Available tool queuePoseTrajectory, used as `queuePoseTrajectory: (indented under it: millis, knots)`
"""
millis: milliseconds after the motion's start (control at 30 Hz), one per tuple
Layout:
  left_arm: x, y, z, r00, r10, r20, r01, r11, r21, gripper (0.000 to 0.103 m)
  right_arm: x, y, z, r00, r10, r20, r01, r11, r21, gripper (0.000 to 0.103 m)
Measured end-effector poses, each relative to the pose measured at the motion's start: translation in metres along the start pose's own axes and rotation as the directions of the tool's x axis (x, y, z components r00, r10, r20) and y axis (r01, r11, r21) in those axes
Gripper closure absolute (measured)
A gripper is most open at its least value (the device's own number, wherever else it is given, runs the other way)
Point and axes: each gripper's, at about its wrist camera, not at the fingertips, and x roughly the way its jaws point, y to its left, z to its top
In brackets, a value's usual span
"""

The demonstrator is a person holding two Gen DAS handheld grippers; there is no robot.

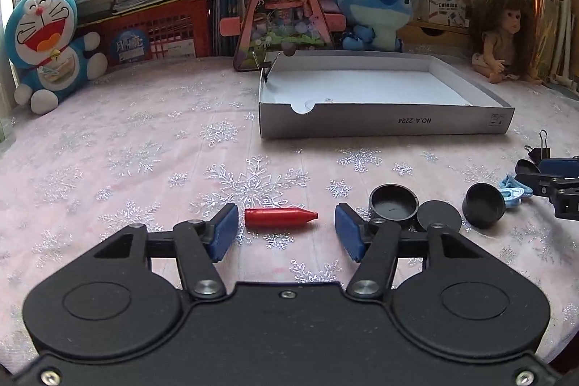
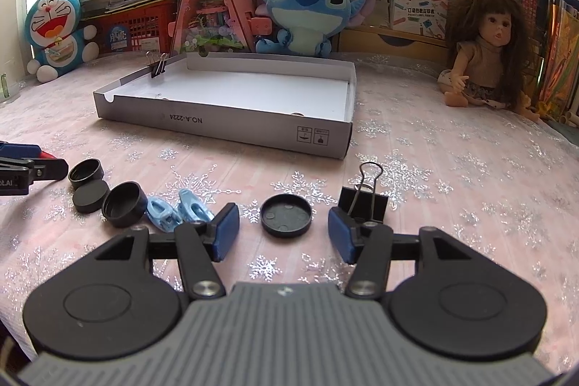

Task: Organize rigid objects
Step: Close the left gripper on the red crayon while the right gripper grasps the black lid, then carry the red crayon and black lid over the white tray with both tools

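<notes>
Pink cloth with silver snowflakes covers your surface, and books, plush toys and a doll line the back. Your shallow white box sits on it, its near wall printed upside down with "NO.A-2224"; a small binder clip is clipped upright on its far-left rim. Behind it, a carton on the shelf reads "POCKET LABEL PRINTER" under some Chinese characters. Your left tool stands open with nothing pressed between its blue pads: the red crayon-shaped piece lies flat on the cloth between the fingertips, clear of both pads. Just beside its right finger sit two black cups and a black disc. Your right tool is also open and grips nothing; a black round lid lies on the cloth between its fingertips, untouched. A large black binder clip stands just behind its right finger, and two light blue clips lie beside its left finger.
</notes>
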Motion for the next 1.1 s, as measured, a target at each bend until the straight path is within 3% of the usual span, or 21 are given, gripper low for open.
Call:
queuePoseTrajectory:
  millis: [100,200,233,267,333,633,1100]
  knots:
    - [0.001,0.001,0.000,1.000,-0.001,0.005,0.001,1.000,-0.005,0.060,0.001,0.002,0.001,1.000,-0.014,0.000,0.014,1.000,-0.005,0.033]
    - [0.001,0.002,0.000,1.000,-0.002,0.007,0.002,1.000,-0.004,0.061,0.002,0.001,0.003,1.000,-0.015,-0.003,0.015,1.000,0.001,0.032]
    - [0.001,0.002,0.000,1.000,-0.001,0.009,0.001,1.000,-0.005,0.061,0.002,0.002,0.003,1.000,-0.013,-0.006,0.013,1.000,-0.004,0.036]
    - [0.001,0.002,0.000,1.000,0.002,0.010,-0.001,1.000,-0.004,0.061,0.001,0.003,0.003,1.000,-0.008,-0.007,0.008,1.000,-0.010,0.053]
    - [0.001,0.002,0.001,1.000,0.004,0.011,-0.004,1.000,-0.004,0.061,-0.001,0.005,0.004,1.000,-0.011,-0.006,0.011,1.000,-0.019,0.066]
    - [-0.003,0.003,0.016,1.000,-0.009,0.027,0.010,1.000,-0.019,0.061,-0.007,0.010,0.016,0.999,-0.010,0.042,0.011,0.999,-0.033,0.066]
    - [0.012,0.004,0.075,0.996,-0.076,0.041,0.079,0.994,-0.074,0.061,0.007,0.004,0.048,0.998,-0.032,0.056,0.031,0.999,0.014,0.066]
